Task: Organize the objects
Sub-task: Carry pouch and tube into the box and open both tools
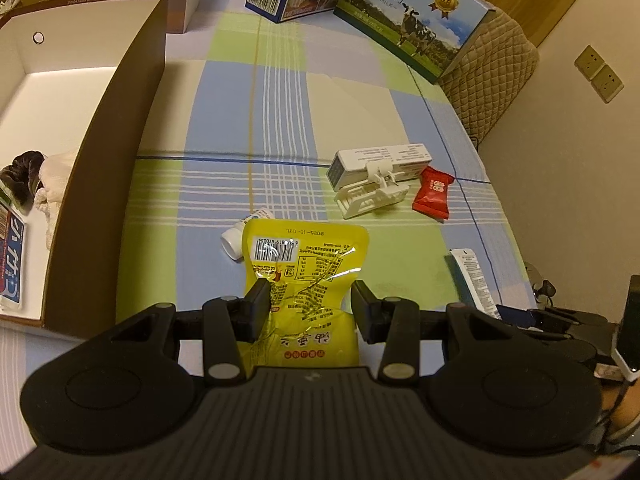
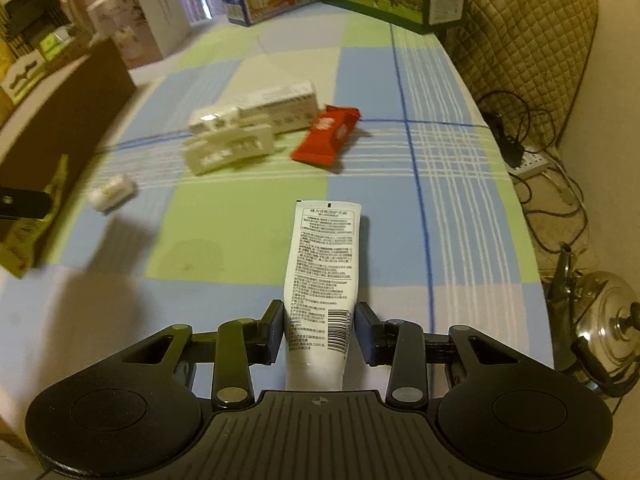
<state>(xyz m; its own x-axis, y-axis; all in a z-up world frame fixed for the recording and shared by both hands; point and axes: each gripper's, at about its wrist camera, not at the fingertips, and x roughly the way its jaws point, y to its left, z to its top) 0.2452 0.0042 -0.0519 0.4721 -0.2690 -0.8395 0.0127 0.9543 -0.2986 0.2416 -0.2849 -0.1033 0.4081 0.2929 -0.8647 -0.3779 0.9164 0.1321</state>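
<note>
My left gripper (image 1: 311,308) is shut on a yellow snack pouch (image 1: 308,256), which hangs between the pads above the plaid sheet. The open brown cardboard box (image 1: 120,120) with a white inside stands to its left. My right gripper (image 2: 318,328) is shut on the lower end of a white tube (image 2: 322,264) with black print. The tube stays sharp while the sheet behind it is blurred. On the sheet lie a small white bottle (image 1: 244,236), a white carton (image 1: 380,160) with a white plastic clip (image 1: 372,198) in front of it, and a red candy wrapper (image 1: 434,194).
Inside the box lie a dark scrunchie (image 1: 22,178), a white cloth (image 1: 54,184) and a blue-and-white pack (image 1: 10,264). Milk cartons (image 1: 416,16) stand at the far end of the sheet. A quilted cover (image 2: 520,28), cables and a steel kettle (image 2: 604,320) are off the right edge.
</note>
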